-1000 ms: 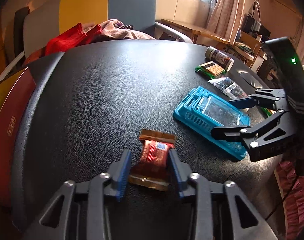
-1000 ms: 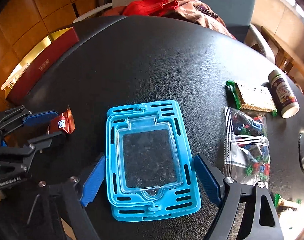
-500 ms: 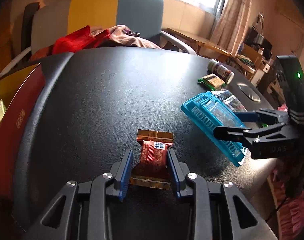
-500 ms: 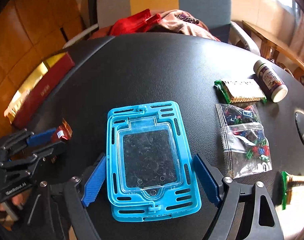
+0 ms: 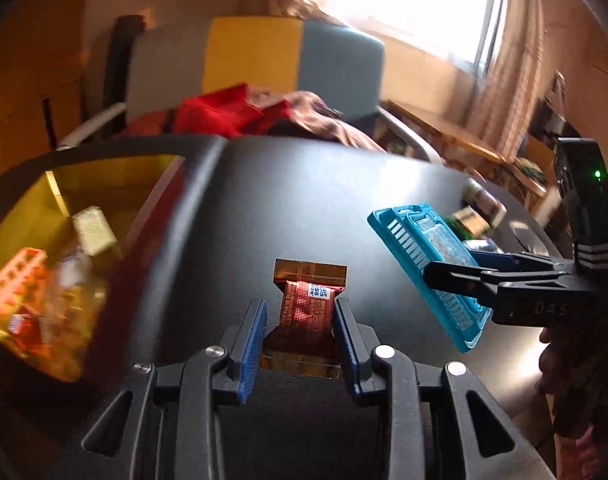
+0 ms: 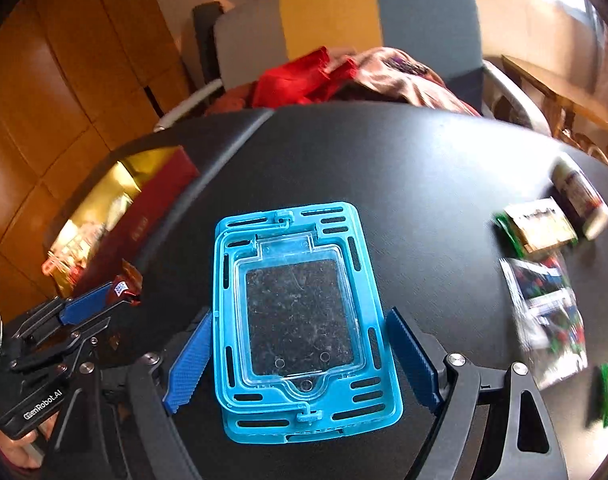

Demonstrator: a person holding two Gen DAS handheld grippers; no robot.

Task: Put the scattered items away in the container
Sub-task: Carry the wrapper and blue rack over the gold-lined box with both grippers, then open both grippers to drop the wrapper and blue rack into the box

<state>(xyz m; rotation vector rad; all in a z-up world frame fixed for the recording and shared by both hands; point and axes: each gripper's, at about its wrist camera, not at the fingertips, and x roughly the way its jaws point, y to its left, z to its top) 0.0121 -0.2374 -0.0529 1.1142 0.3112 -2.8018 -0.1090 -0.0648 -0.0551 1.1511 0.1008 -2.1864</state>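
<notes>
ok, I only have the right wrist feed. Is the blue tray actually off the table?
Observer: Yes. In the left wrist view the blue tray hangs tilted in the right tongs, and its low corner looks clear of the table.
Operator: Anything in the box yet?
Observer: The open box holds an orange gridded piece and a pale packet. The rest is blurred.
Operator: Is the left grip square?
Observer: The left tongs clamp the red snack packet by its long sides, with both crimped ends sticking out.
</notes>
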